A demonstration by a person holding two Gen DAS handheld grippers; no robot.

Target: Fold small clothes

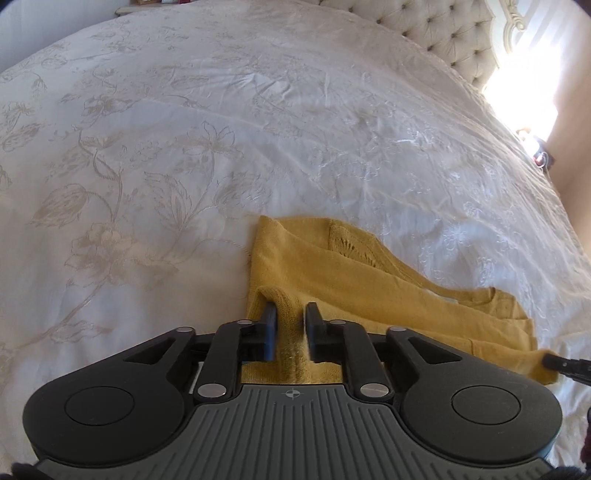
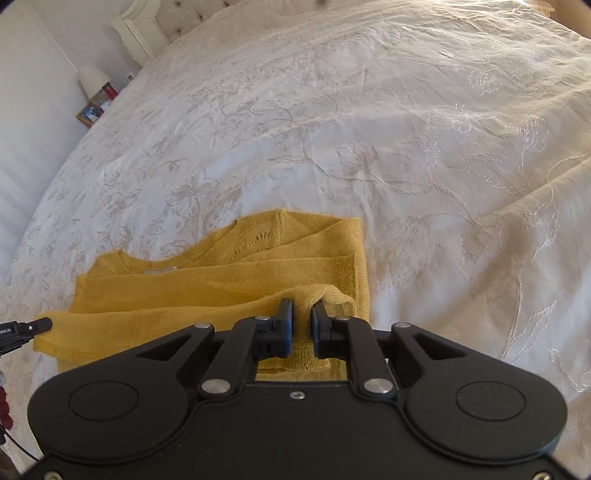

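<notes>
Bedspread (image 1: 184, 129): sweater (image 1: 332, 266) between fingers (image 1: 271, 325).

The left tongs (image 1: 290, 325) pinch a raised fold of the yellow sweater (image 1: 332, 266), which lies partly folded on the white floral bedspread (image 1: 184, 129), near the bed's near edge.

Bedspread (image 2: 406, 122) lies open beyond and beside the yellow sweater (image 2: 221, 273); headboard (image 1: 443, 33) bounds one edge.
</notes>
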